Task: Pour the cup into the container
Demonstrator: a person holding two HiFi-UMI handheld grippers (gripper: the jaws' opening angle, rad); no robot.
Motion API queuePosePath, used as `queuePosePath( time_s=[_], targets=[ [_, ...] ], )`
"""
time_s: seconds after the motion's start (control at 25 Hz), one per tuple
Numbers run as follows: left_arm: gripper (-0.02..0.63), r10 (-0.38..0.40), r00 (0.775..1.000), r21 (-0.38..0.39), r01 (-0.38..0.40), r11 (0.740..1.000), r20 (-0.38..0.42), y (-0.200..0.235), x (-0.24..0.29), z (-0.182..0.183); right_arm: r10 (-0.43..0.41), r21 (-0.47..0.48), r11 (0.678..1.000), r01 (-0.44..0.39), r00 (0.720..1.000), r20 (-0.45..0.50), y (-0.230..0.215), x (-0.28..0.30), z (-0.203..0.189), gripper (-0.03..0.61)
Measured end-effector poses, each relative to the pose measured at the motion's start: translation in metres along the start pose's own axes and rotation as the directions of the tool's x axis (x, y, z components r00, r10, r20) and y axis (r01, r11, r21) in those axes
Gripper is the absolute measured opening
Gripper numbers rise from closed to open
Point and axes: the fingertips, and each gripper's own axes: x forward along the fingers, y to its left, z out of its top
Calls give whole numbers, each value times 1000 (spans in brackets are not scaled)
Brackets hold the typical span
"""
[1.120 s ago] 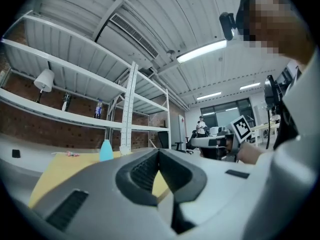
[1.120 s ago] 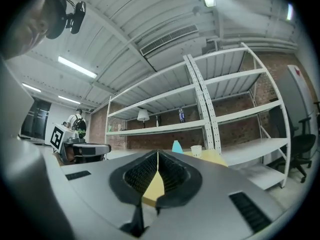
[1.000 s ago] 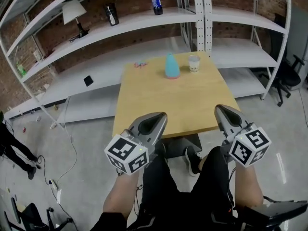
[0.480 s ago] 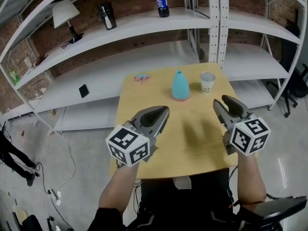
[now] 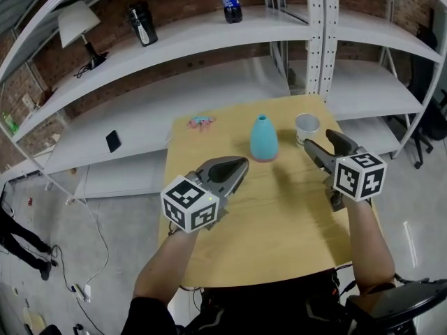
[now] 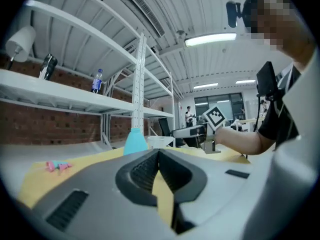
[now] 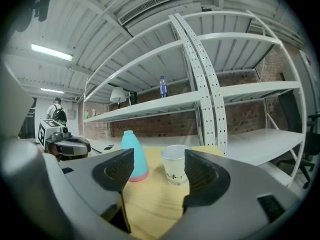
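A white paper cup [image 5: 306, 126] stands upright at the far right of the wooden table [image 5: 279, 222]. A light-blue, cone-shaped container [image 5: 264, 138] stands just left of it. My right gripper [image 5: 325, 145] hovers just short of the cup, its jaws opening with nothing between them. In the right gripper view the cup [image 7: 176, 171] sits ahead in the gap of the right gripper [image 7: 155, 171], apart from the pads, with the container [image 7: 134, 161] to its left. My left gripper [image 5: 239, 166] is shut and empty, near and to the left of the container [image 6: 135, 141].
A small pink object [image 5: 201, 122] lies at the table's far left corner. White shelves [image 5: 209, 40] behind the table carry a bottle [image 5: 229, 0], a black flask [image 5: 142, 24] and a lamp [image 5: 77, 25]. A dark phone [image 5: 113, 141] lies on a lower shelf.
Both grippers have moved forward from over the person's lap to above the table, close to the cup and container. The right jaws have gone from shut to spread apart.
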Motion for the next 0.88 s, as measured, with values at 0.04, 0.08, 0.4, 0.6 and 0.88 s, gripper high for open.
queuePosePath(
  time_s=[0.04,0.08,0.4,0.6,0.88],
  targets=[
    [2,-13,1000,-21,13,1000,-4,3,3,-7,1,0,1000,-1,1000,-22,-3,7,-4,302],
    [2,-20,1000,-39,20,999,-9,6,6,-14,0,-7,1000,0,999,-46,-6,13,-9,307],
    [2,-79,997,-32,78,996,-13,2,18,-31,-41,-31,999,37,987,-153,-26,45,-37,319],
    [2,-103,995,-40,103,994,0,0,17,-35,-41,-33,999,36,985,-166,-32,60,-43,319],
    [2,-135,991,-34,135,990,3,-3,20,-37,-54,-31,998,49,984,-172,-42,73,-47,319]
  ],
)
